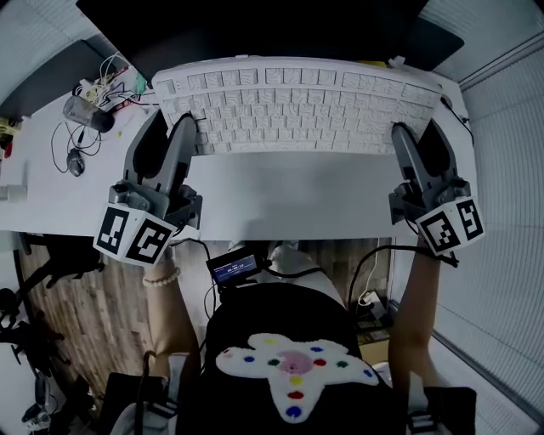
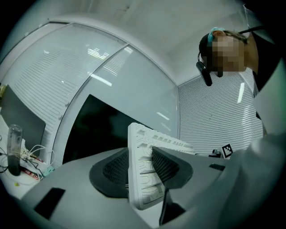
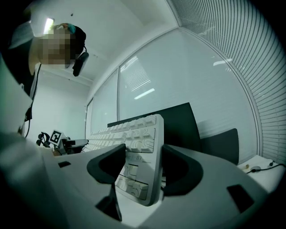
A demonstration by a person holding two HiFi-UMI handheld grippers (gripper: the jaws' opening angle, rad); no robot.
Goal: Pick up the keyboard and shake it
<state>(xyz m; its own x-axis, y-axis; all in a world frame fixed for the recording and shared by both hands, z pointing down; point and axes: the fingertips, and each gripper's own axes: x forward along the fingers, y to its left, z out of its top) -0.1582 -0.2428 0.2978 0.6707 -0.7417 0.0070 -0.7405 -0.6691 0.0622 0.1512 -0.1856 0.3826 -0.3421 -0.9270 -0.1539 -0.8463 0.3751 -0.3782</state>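
Note:
A white keyboard [image 1: 297, 106] is up off the desk, its key face tilted toward me in the head view. My left gripper [image 1: 172, 129] is shut on the keyboard's left end, and my right gripper [image 1: 416, 136] is shut on its right end. In the left gripper view the keyboard [image 2: 142, 147] stands on edge between the two dark pads of the left gripper [image 2: 140, 169], which press both faces. The right gripper view has the same: the keyboard [image 3: 138, 138] is clamped in the right gripper [image 3: 140, 170].
Under the keyboard is the white desk [image 1: 280, 204], with a dark monitor [image 1: 255, 25] behind it. A mouse [image 1: 76, 162], tangled cables [image 1: 106, 85] and a grey cylinder [image 1: 87, 112] lie at the desk's left. A small lit device [image 1: 234, 268] hangs at the desk's near edge.

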